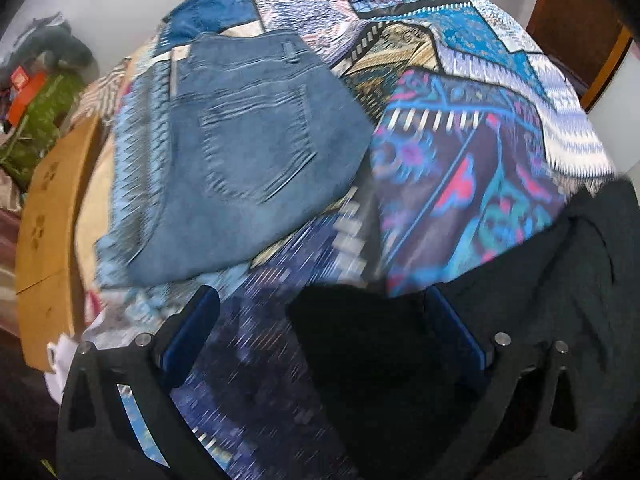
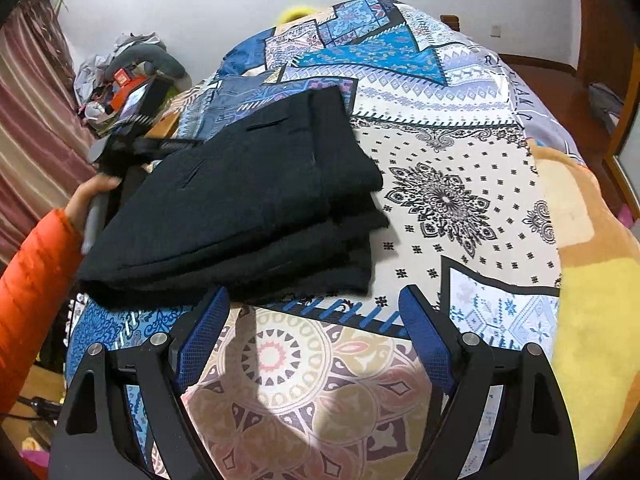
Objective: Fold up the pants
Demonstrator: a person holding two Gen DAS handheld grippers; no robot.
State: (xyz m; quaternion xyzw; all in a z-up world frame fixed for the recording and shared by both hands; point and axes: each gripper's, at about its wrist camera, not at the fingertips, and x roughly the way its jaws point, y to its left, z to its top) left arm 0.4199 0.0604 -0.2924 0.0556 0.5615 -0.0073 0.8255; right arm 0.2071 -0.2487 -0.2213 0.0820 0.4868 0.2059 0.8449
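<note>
- Left wrist view: fingers (image 1: 192, 320) of the left gripper (image 1: 320, 332) stand spread as wide as they go, nothing pinched btwn them. Frame is smeared w/ motion blur.
- Same view: black pants (image 1: 540, 280) lie low and to the right, a dark edge running in btwn the jaws near the right-hand finger; pads don't look pressed on it, though blur makes contact hard to call.
- Same view: folded blue jeans (image 1: 248, 152) lie further off, up-left on the patterned bedspread (image 1: 460, 168), back pocket up, apart from the gripper.
- Right wrist view: right gripper (image 2: 316, 320) also wide open, empty, hanging over bare bedspread (image 2: 460, 200).
- Same view: black pants (image 2: 240, 208) sit as a folded stack just ahead and left of the fingers; near edge just beside the left-hand finger, not btwn the jaws. Long axis runs roughly near-left to far-right.
- Same view: person's hand (image 2: 94, 196), orange sleeve (image 2: 32, 292), holds the other gripper at the stack's far-left edge.
- Judgement: left hand is nearer the stack; fold looks about done.
</note>
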